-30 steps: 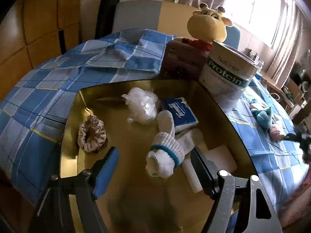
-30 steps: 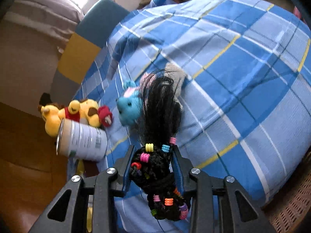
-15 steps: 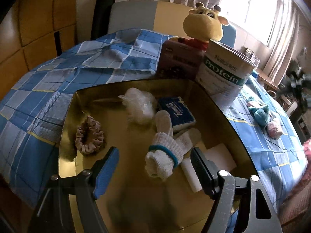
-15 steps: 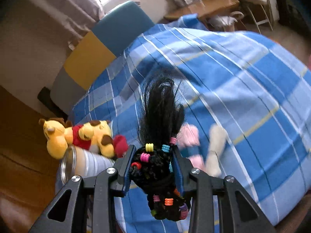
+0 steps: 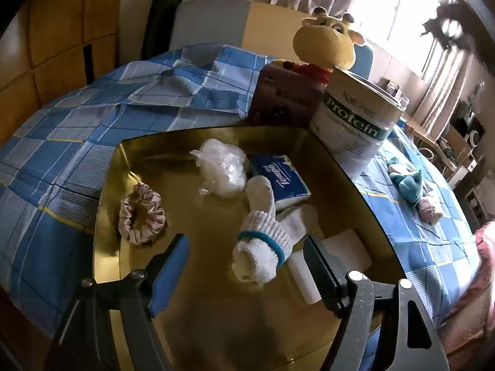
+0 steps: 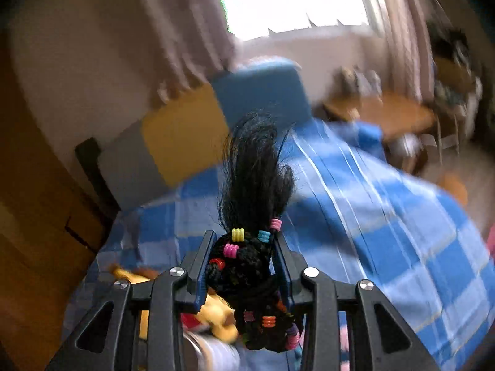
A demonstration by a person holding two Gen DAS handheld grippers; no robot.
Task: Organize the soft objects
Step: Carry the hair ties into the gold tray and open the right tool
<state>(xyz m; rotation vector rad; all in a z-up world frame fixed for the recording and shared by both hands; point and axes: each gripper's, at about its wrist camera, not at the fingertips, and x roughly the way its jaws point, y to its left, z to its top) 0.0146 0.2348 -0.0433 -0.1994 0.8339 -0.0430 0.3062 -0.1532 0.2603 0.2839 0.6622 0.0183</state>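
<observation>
**Hairpiece in the air, tray not yet in sight**

Hairpiece (image 6: 247, 266) first: my right claw (image 6: 244, 266) is clamped on a black braided piece strung with coloured beads, loose hair fanning out toward twelve o'clock past the fingertips and a beaded tail hanging below the jaws at six. The right wrist view is smeared with motion, showing the blue checked bedspread (image 6: 386, 232) and a window, so I cannot see any landing spot from there.

My left claw (image 5: 244, 266) hangs with its jaws spread wide and nothing between them, over the gold tray (image 5: 111, 191) on the bed. In the tray lie a scrunchie (image 5: 142, 213) at nine o'clock, a white knit glove (image 5: 263, 235) at the centre, a crumpled clear plastic bag (image 5: 221, 170) and a Tempo tissue pack (image 5: 280, 179) toward twelve, and a white block (image 5: 343, 250) at three. A protein tin (image 5: 355, 123) and a yellow plush (image 5: 328, 43) stand just beyond the far rim; a teal soft toy (image 5: 408, 182) lies on the bedspread, outside the tray.

My worry is the dangling tail. I judge it could snag on the tin or the tray rim, or swing wide of the tray on release. The loose strands may also cling to the pads, so the piece drags out again when I pull back.
</observation>
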